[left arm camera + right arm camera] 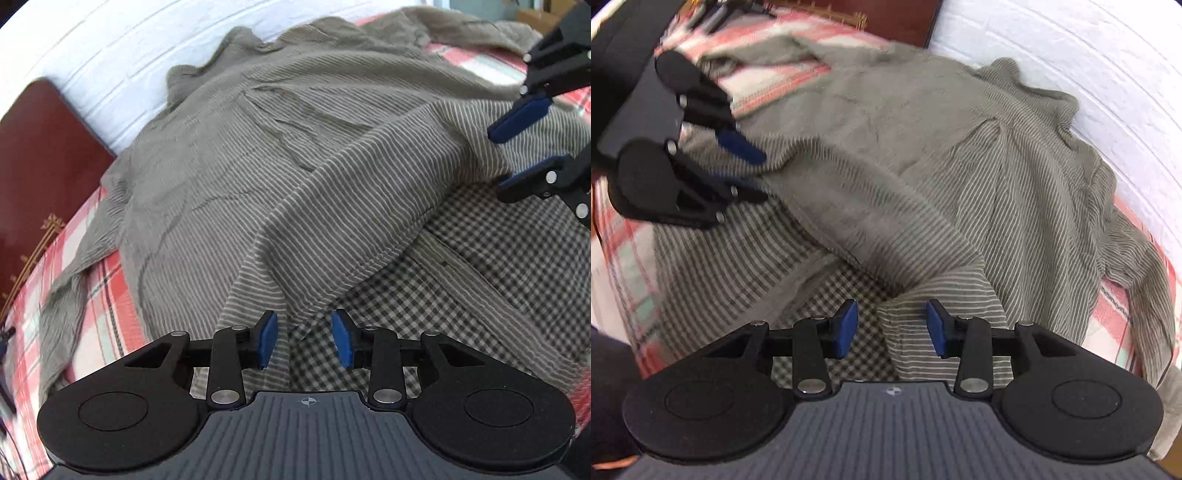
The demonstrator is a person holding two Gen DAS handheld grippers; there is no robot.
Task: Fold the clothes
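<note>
A grey-green striped shirt (258,155) lies spread and rumpled on a plaid bedsheet (92,295); its checked inner lining (461,280) shows where the hem is turned back. My left gripper (303,338) is open just above the turned hem edge, fabric between its blue pads but not pinched. My right gripper (892,326) is open over the hem and lining (849,295). Each gripper shows in the other view: the right one (524,147) at the far right, the left one (742,166) at the left, both open over the shirt (960,166).
A white brick wall (110,66) runs behind the bed. A dark red wooden headboard (33,147) stands at the left in the left wrist view. The plaid sheet (1126,306) shows around the shirt's edges.
</note>
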